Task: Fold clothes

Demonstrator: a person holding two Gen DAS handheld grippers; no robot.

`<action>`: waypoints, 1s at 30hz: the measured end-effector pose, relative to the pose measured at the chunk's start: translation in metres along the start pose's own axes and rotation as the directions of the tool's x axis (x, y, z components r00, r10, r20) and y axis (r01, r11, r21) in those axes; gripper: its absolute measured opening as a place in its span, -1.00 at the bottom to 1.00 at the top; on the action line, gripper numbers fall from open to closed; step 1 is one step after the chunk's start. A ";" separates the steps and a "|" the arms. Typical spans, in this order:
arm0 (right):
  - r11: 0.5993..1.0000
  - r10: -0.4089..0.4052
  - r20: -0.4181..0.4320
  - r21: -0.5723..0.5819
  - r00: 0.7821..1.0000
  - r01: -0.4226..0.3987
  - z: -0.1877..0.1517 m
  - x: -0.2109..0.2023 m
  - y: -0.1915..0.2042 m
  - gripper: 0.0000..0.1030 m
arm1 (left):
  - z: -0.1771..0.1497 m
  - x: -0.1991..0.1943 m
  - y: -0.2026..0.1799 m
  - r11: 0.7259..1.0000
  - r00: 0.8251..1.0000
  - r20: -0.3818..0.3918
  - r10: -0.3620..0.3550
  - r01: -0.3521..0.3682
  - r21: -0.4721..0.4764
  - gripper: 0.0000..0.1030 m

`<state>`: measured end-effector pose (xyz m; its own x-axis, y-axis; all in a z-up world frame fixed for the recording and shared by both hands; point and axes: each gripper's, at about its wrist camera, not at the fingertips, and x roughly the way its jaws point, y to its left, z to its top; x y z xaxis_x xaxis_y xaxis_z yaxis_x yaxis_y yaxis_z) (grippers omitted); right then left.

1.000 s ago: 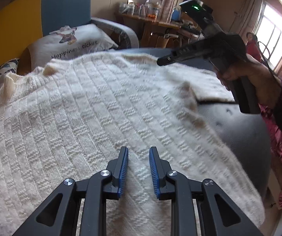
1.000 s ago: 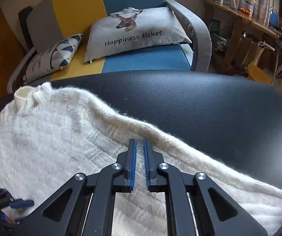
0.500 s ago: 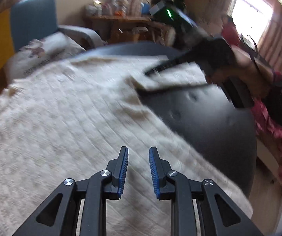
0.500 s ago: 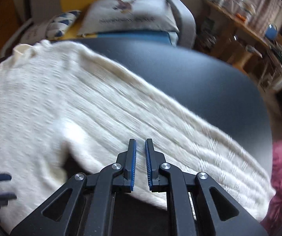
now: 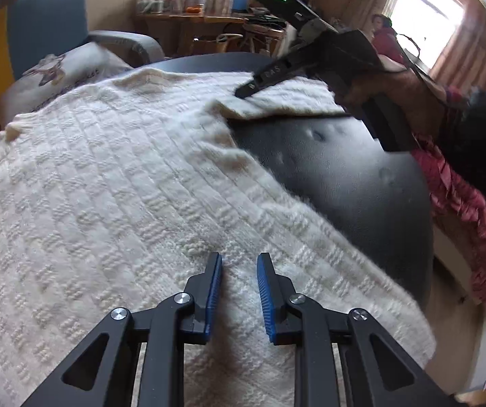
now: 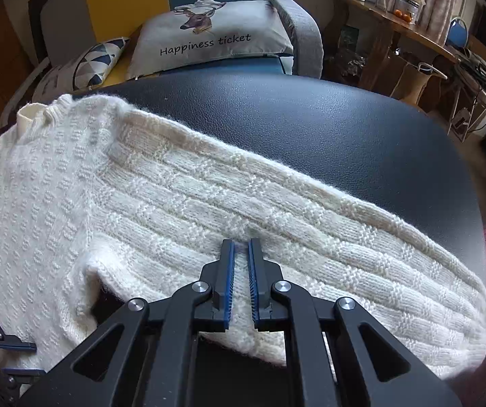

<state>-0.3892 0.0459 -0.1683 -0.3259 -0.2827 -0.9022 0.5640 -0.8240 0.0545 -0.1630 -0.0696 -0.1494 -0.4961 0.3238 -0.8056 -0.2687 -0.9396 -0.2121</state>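
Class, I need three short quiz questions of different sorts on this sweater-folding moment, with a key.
1. True or false: the sweater lies on a black table.
2. Which gripper pinches the sleeve? A left B right C neither
3. Fill in: the cushion behind the table reads "Happiness ____".

Key: 1 true; 2 B; 3 ticket.
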 end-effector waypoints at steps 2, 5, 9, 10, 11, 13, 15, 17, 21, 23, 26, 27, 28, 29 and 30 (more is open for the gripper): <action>1.000 0.027 0.022 -0.010 0.999 -0.027 0.001 -0.014 0.005 -0.79 | 0.002 -0.015 -0.001 1.000 0.998 0.057 0.002 -0.002 0.008 -0.58; 0.990 0.121 0.052 -0.073 0.991 -0.117 -0.001 -0.038 0.024 -0.79 | -0.001 -0.029 0.002 1.000 0.996 0.092 0.012 -0.013 0.005 -0.58; 0.967 0.161 0.033 -0.207 0.986 -0.151 -0.010 -0.049 0.060 -0.79 | -0.020 -0.023 0.011 0.998 0.997 0.045 0.066 -0.066 -0.017 -0.58; 0.964 0.144 0.022 -0.229 0.989 -0.135 -0.011 -0.043 0.065 -0.79 | -0.026 -0.018 0.014 0.997 0.998 0.023 0.066 -0.066 -0.029 -0.58; 0.965 0.119 0.003 -0.234 0.993 -0.115 -0.012 -0.033 0.068 -0.79 | -0.032 -0.014 0.017 0.997 0.998 0.004 0.066 -0.066 -0.039 -0.59; 0.969 0.061 -0.041 -0.239 0.997 -0.069 -0.014 -0.012 0.069 -0.79 | -0.040 -0.015 0.013 0.996 0.996 0.021 0.086 -0.086 -0.008 -0.59; 0.969 0.022 -0.066 -0.243 0.998 -0.037 -0.017 0.000 0.067 -0.79 | -0.035 -0.018 0.010 0.997 0.997 0.026 0.079 -0.079 0.004 -0.59; 0.975 0.042 -0.060 -0.215 0.997 -0.054 -0.015 -0.007 0.063 -0.78 | -0.023 -0.023 0.012 0.999 0.998 0.050 0.031 -0.030 -0.019 -0.58; 0.976 0.131 -0.017 -0.174 0.991 -0.132 -0.013 -0.032 0.058 -0.75 | 0.012 -0.026 0.016 0.998 0.994 0.112 0.015 -0.008 -0.057 -0.58; 0.963 0.190 -0.003 -0.195 0.982 -0.187 -0.015 -0.042 0.066 -0.75 | 0.021 -0.016 0.017 0.998 0.996 0.089 0.015 -0.009 -0.068 -0.58; 0.937 0.204 -0.024 -0.286 0.979 -0.202 -0.021 -0.040 0.085 -0.75 | 0.018 0.005 0.014 0.998 1.000 0.009 0.030 -0.029 -0.060 -0.58; 0.932 0.186 -0.044 -0.308 0.982 -0.191 -0.023 -0.032 0.089 -0.75 | 0.013 0.011 0.013 0.998 0.999 -0.022 0.031 -0.032 -0.056 -0.59; 0.930 0.132 -0.075 -0.335 0.988 -0.150 -0.026 -0.019 0.091 -0.75 | 0.006 0.011 0.011 0.999 0.999 -0.005 0.039 -0.039 -0.037 -0.59; 0.925 0.065 -0.108 -0.366 0.992 -0.100 -0.031 -0.004 0.093 -0.80 | 0.000 0.010 0.009 0.999 0.999 0.012 0.048 -0.047 -0.019 -0.59; 0.919 0.052 -0.087 -0.386 0.995 -0.082 -0.035 0.001 0.091 -0.80 | -0.004 0.009 0.007 0.998 0.998 0.023 0.057 -0.057 -0.002 -0.59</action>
<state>-0.3117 -0.0128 -0.1792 -0.2291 -0.2816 -0.9318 0.8376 -0.5448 -0.0413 -0.1659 -0.0736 -0.1609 -0.5294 0.2721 -0.8036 -0.2385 -0.9567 -0.1668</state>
